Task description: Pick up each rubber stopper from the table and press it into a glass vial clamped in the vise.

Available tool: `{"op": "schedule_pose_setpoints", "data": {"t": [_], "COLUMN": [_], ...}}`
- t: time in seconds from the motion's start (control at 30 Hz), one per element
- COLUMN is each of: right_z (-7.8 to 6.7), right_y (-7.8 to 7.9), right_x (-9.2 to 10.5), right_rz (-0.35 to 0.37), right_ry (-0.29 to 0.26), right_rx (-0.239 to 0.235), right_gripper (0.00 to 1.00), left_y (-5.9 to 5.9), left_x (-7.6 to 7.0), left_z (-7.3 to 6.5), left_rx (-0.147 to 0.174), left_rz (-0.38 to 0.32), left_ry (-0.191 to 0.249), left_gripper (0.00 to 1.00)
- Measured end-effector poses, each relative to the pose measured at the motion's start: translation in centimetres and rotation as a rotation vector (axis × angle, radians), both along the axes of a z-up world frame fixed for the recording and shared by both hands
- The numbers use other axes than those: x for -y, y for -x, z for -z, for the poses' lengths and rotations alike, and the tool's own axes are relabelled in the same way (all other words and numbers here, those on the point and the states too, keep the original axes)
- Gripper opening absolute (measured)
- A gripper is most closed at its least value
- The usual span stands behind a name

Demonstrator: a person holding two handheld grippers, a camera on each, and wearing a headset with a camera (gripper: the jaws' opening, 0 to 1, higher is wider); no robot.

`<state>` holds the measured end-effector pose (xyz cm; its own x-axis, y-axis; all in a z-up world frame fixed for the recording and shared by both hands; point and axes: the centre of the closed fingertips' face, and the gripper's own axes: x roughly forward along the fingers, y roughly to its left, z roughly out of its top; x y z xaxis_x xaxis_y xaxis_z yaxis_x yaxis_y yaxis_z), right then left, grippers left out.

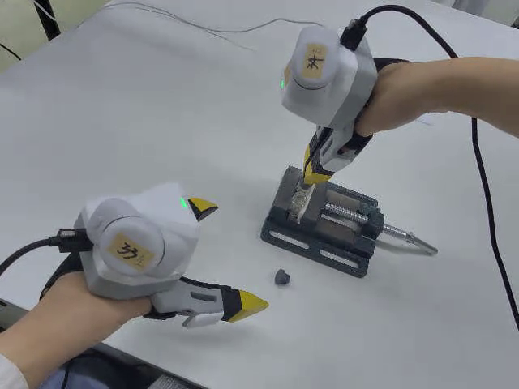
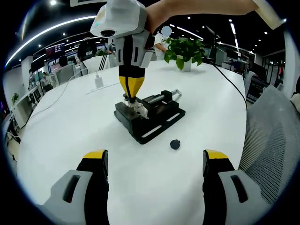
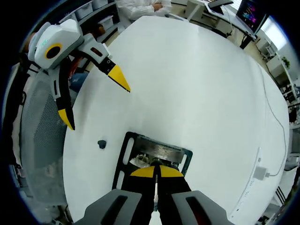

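Observation:
A black vise (image 1: 350, 243) stands mid-table and clamps a clear glass vial (image 1: 302, 199) in its jaws. My right gripper (image 1: 315, 175) points straight down onto the vial's top with its yellow tips together. Its tips (image 3: 157, 171) hide whether anything is pinched between them. One small dark rubber stopper (image 1: 281, 277) lies loose on the table just in front of the vise, also seen as the stopper (image 2: 175, 144) and the stopper (image 3: 101, 144). My left gripper (image 1: 227, 255) hovers open to the left of that stopper, nothing between its jaws (image 2: 155, 157).
White tabletop (image 1: 162, 113) all around. The vise's screw handle (image 1: 405, 237) sticks out to the right. A black cable (image 1: 486, 235) trails from the right gripper across the table's right side. A thin cable (image 1: 186, 24) lies at the far edge. A potted plant (image 2: 186, 49) stands far back.

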<state>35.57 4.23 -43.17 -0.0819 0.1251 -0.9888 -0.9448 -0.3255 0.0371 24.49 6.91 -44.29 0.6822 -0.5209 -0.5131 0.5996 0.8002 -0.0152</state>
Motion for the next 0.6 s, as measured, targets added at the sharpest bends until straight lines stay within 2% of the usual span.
{"op": "schedule_pose_setpoints", "data": {"t": [0.07, 0.2, 0.33, 0.5, 0.6], "right_z": [-0.03, -0.02, 0.1, 0.22, 0.23], "right_y": [0.08, 0.09, 0.1, 0.17, 0.27], "right_x": [0.08, 0.21, 0.09, -0.02, -0.11], "right_rz": [-0.023, 0.015, 0.013, 0.002, -0.041], "right_ry": [0.002, -0.009, -0.013, -0.005, 0.022], "right_rx": [0.002, -0.028, -0.028, -0.022, 0.012], "right_gripper": [0.0, 0.0, 0.0, 0.0, 0.0], "left_y": [0.01, 0.07, 0.14, 0.12, 0.02], "left_x": [0.02, -0.12, -0.31, -0.35, -0.27], "left_z": [0.02, 0.14, 0.27, 0.44, 0.57], "left_rx": [-0.002, -0.007, -0.01, -0.015, -0.017], "left_rz": [-0.001, -0.005, -0.007, -0.009, -0.008], "left_ry": [0.002, 0.003, 0.0, 0.002, 0.002], "left_gripper": [0.81, 0.81, 0.81, 0.81, 0.81]}}
